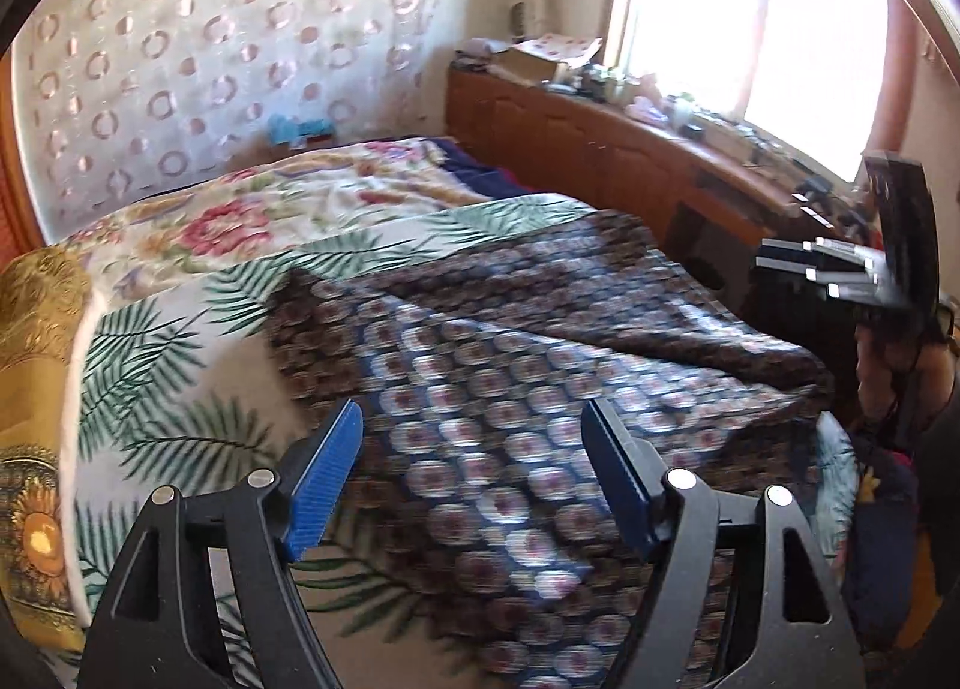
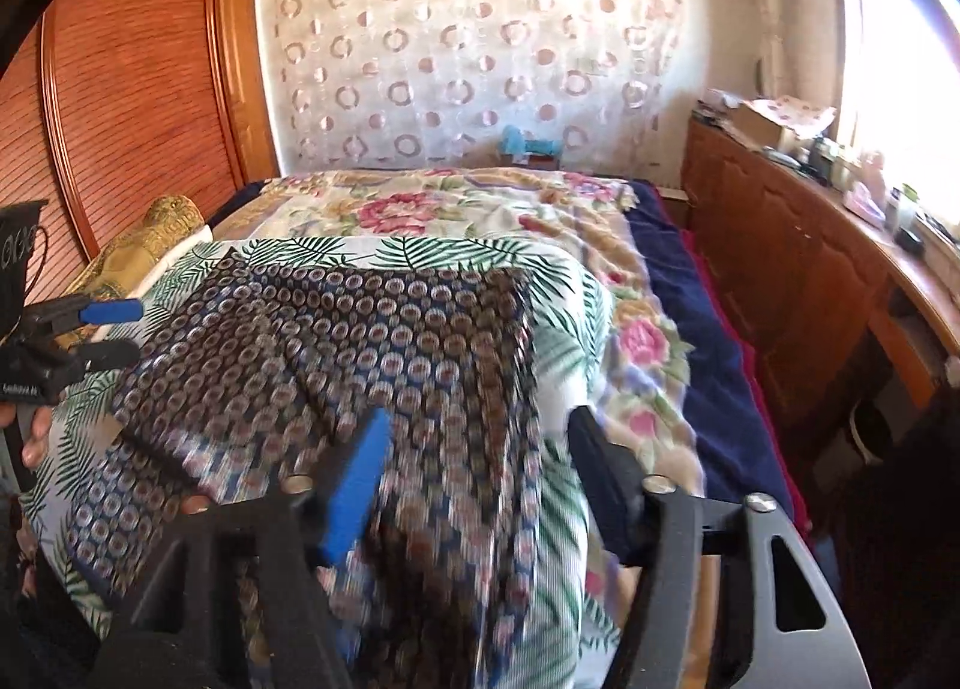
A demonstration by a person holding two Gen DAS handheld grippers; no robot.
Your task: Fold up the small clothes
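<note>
Sunlit bedroom with a bed (image 2: 708,341) under a palm-leaf printed white sheet (image 1: 150,365), a flowered blanket (image 2: 456,209) behind it. On the sheet lies a dark cloth with a round medallion pattern (image 1: 510,389), partly folded; its long axis runs from the near bed edge toward the far wall, and bare sheet stays free on both sides. Left gripper (image 1: 471,485) hovers above it with jaws apart, holding nothing. Right gripper (image 2: 480,485) has jaws spread over the cloth's right edge; the blur hides any grasp. No writing is readable.
</note>
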